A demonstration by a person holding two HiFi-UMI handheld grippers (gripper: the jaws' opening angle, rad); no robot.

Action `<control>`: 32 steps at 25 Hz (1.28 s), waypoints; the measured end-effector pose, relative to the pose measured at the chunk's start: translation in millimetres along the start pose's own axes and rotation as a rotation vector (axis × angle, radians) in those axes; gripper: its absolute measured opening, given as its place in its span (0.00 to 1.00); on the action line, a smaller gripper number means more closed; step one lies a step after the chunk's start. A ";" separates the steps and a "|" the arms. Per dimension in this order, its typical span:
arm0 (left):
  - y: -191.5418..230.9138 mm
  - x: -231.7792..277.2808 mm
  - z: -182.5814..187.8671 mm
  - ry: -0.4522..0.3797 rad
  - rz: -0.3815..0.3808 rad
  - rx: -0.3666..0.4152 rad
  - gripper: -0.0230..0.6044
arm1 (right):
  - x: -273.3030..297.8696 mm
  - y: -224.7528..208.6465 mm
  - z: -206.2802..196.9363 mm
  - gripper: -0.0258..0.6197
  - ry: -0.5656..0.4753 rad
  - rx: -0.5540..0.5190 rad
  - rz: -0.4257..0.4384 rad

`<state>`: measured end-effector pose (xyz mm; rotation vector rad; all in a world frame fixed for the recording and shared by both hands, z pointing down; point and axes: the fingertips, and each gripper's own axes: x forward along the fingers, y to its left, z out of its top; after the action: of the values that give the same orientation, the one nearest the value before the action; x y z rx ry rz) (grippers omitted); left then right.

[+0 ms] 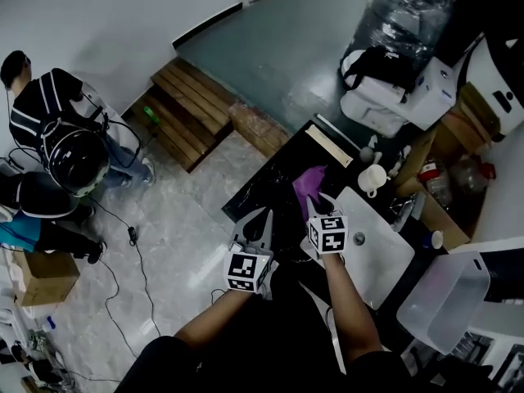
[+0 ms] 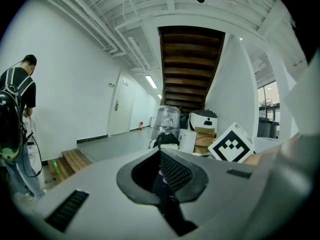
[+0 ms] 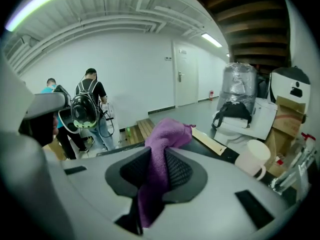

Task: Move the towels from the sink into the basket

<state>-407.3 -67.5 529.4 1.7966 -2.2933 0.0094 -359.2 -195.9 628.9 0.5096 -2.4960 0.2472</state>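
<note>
Mid-carry at the wash station: the right tongs [image 3: 154,173] are clamped on a purple towel [image 3: 167,134], which bunches above the pads and trails below them, held clear over the dark counter [image 1: 262,188] just beside the white sink [image 1: 385,260]. The left tongs [image 2: 161,173] are drawn nearly together, with a thin dark slit between them and a fleck of pink in it; whether any cloth is pinched there cannot be told.

The pick-up looks complete and the transfer is the step in hand. The clear plastic basket [image 1: 449,295] sits on the far side of the sink from the towel, well apart from it, so the next move probably calls for a sweep to the right across the basin, high enough to clear the basket's rim, and only then a release.

The line across the open basin looks free, and no second towel shows in the part of it in view. The back edge is busier: a white mug [image 1: 372,177] and the tap [image 1: 401,211] stand by the sink's far rim, where the hanging tail could catch. To the left the counter ends at open floor — the people there stand well apart.
</note>
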 end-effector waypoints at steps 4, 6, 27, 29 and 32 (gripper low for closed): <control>-22.5 -25.9 7.0 -0.032 -0.057 0.014 0.05 | -49.4 16.1 1.6 0.17 -0.059 0.065 -0.043; -32.8 -39.8 9.7 -0.039 -0.088 0.018 0.05 | -74.5 26.6 2.0 0.17 -0.087 0.092 -0.066; -199.0 -99.7 2.9 -0.072 -0.373 0.026 0.05 | -293.8 34.6 -58.4 0.18 -0.307 0.231 -0.313; -229.9 -102.8 2.8 -0.076 -0.408 0.045 0.05 | -319.2 22.4 -64.9 0.18 -0.335 0.245 -0.333; -278.8 -109.7 1.5 -0.080 -0.452 0.067 0.05 | -357.3 7.6 -77.5 0.18 -0.366 0.251 -0.356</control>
<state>-115.7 -32.2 470.4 2.3467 -1.9020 -0.0623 -51.1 -58.7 487.6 1.1815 -2.6721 0.3541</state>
